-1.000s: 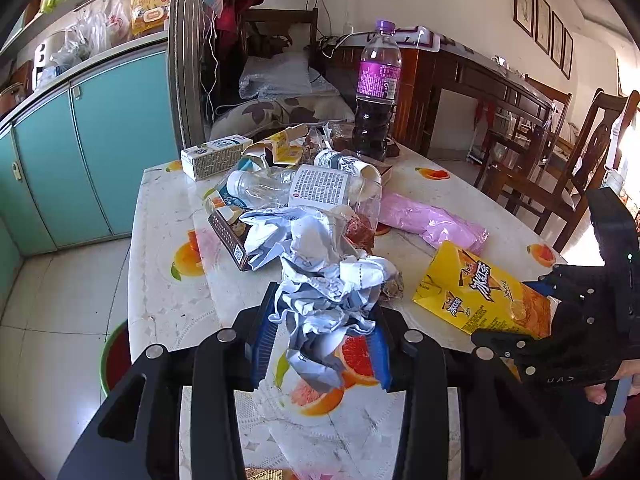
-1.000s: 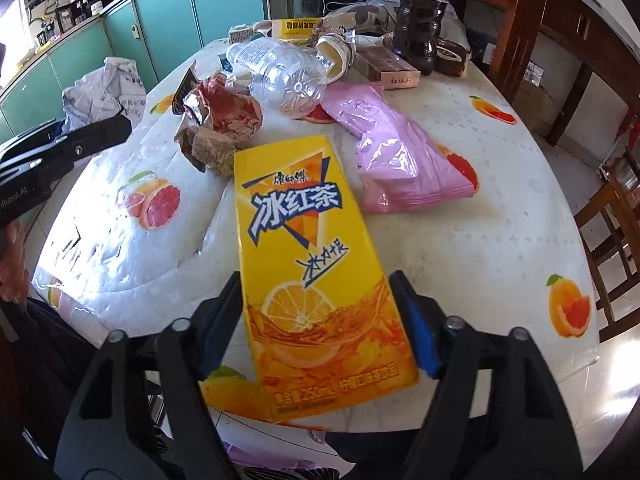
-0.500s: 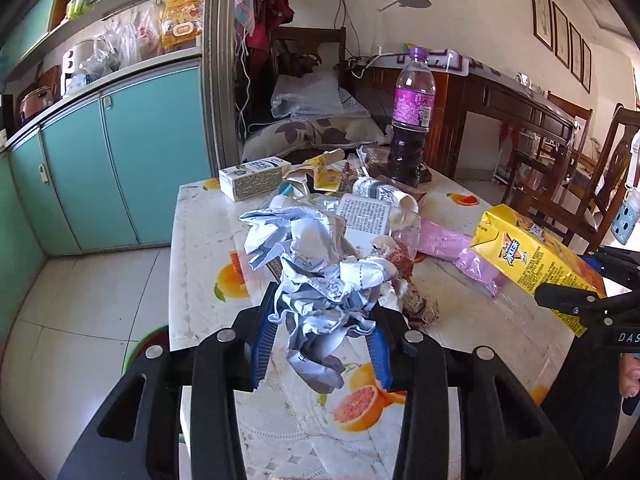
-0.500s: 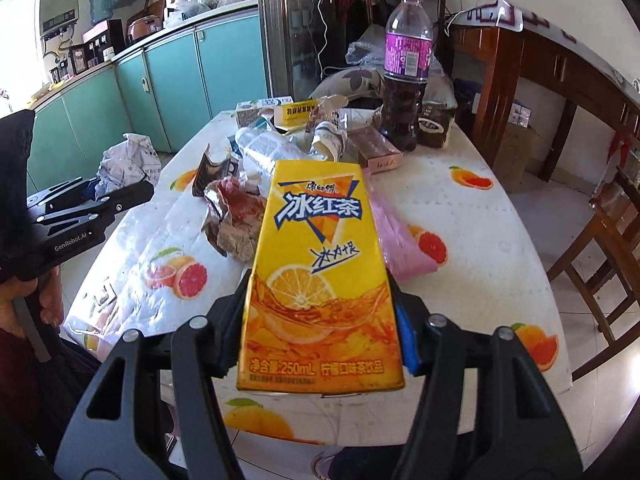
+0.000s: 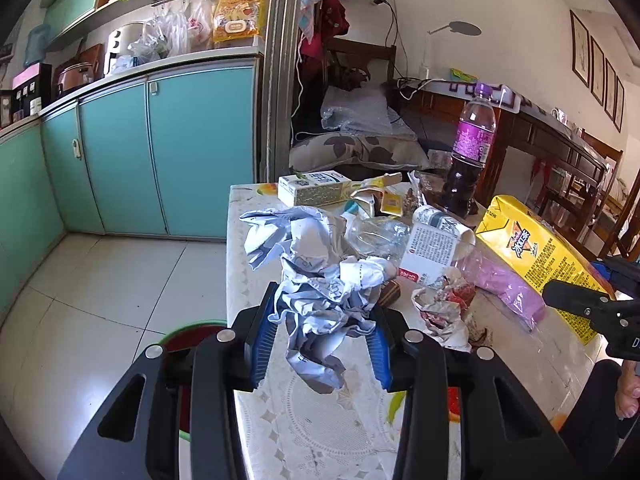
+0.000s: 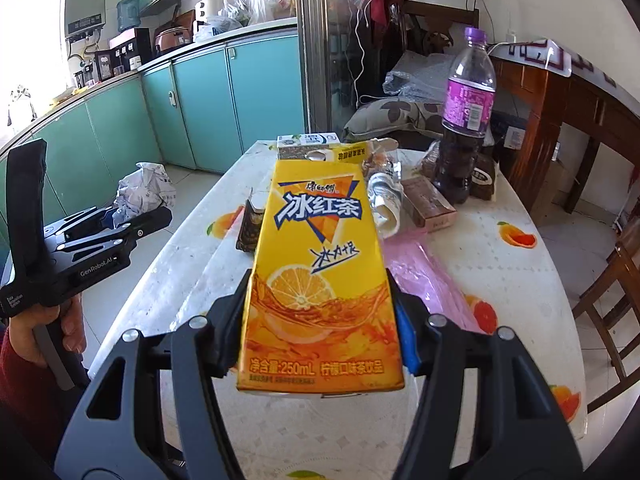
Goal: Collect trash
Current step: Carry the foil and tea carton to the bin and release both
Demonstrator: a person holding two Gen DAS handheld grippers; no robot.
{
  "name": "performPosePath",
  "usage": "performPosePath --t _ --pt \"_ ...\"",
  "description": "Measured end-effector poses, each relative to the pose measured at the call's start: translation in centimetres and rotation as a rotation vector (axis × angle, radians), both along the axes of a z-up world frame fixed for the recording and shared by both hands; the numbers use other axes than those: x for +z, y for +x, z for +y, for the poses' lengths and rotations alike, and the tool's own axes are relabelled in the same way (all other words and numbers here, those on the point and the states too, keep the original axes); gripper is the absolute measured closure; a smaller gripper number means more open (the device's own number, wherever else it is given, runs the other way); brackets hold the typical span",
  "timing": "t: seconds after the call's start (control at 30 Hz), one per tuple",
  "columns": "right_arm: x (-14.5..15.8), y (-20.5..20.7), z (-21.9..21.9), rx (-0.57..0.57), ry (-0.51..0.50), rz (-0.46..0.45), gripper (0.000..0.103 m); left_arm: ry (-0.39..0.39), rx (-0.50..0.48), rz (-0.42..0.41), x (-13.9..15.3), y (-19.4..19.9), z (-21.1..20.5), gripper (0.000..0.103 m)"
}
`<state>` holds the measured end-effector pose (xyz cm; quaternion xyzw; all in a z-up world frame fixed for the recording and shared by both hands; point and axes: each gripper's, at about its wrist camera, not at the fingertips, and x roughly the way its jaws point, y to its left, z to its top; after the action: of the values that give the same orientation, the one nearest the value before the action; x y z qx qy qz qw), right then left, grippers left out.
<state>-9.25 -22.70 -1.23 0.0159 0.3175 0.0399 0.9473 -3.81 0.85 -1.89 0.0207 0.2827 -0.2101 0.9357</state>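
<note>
Crumpled paper [image 5: 320,292] sits clenched in the left gripper [image 5: 320,344], iced-tea carton [image 6: 320,268] gripped by the right gripper [image 6: 320,328]; carry both level toward the bin [image 5: 192,330] at eight o'clock.

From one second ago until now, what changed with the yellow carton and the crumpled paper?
The right gripper has just closed on the yellow tea carton and lifted it off the table. The left gripper, holding the crumpled paper, swung toward the table's left edge. The purple bottle and the other trash stayed put.

Near table edge [image 6: 532,280] lies bare; purple bottle [image 6: 466,120] and, seemingly, wrappers [image 5: 444,308] crowd behind.
</note>
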Motion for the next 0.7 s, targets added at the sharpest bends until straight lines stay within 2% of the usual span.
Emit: performPosePath --t 0.3,0.47,0.6,0.7 --pt "2.0 4.0 4.9 0.111 0.010 -0.056 0.044 -0.072 0.175 0.036 -0.6 3.3 6.1 0.065" --pt "2.1 7.6 8.5 0.209 0.046 -0.034 0.044 -0.116 0.267 0.112 -2.3 5.4 9.6 0.065" --pt "2.1 10.9 11.7 0.274 0.055 -0.024 0.044 -0.115 0.324 0.155 -3.4 6.5 11.1 0.065" --pt "1.6 13.8 13.6 0.317 0.090 0.018 0.044 -0.085 0.332 0.166 -3.9 6.8 11.4 0.065"
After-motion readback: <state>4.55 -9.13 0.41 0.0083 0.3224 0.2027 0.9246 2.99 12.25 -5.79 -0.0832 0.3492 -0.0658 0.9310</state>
